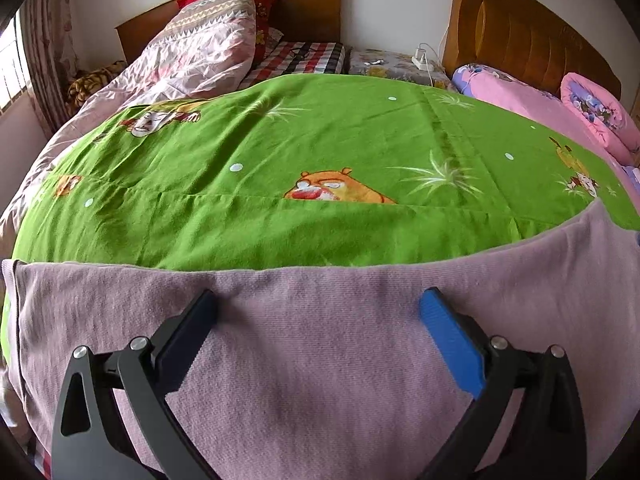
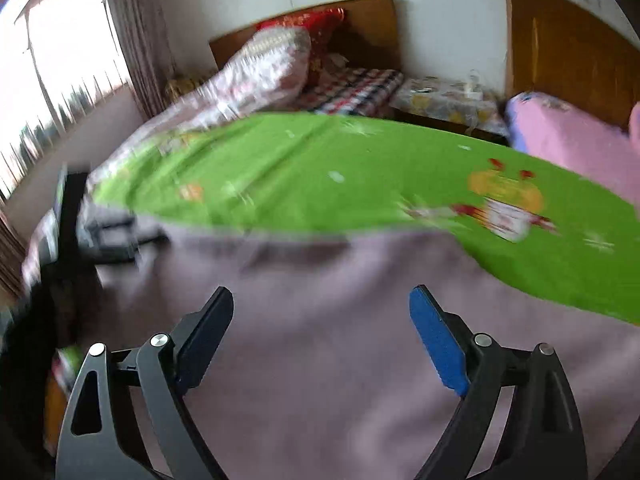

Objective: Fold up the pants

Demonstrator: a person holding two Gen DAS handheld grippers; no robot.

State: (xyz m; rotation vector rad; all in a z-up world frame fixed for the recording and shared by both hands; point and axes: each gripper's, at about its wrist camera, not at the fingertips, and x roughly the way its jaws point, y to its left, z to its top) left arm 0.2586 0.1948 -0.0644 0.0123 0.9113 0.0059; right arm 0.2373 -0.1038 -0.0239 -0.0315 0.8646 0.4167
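Mauve knit pants [image 1: 320,344] lie flat along the near edge of a bed covered by a green cartoon sheet [image 1: 280,140]. My left gripper [image 1: 320,308] hovers over the pants with its jaws wide apart and nothing between them. In the blurred right wrist view the same pants [image 2: 340,320] fill the lower half, and my right gripper [image 2: 322,304] is open above them, holding nothing. The left gripper [image 2: 116,236] shows as a dark shape at the pants' left end.
Beyond the green sheet [image 2: 320,168] lie a pale quilt with pillows [image 1: 192,52], wooden headboards [image 1: 528,36], a bedside stand with a power strip [image 1: 420,60] and pink bedding [image 1: 568,116] at right. A curtained window [image 2: 60,80] is at left.
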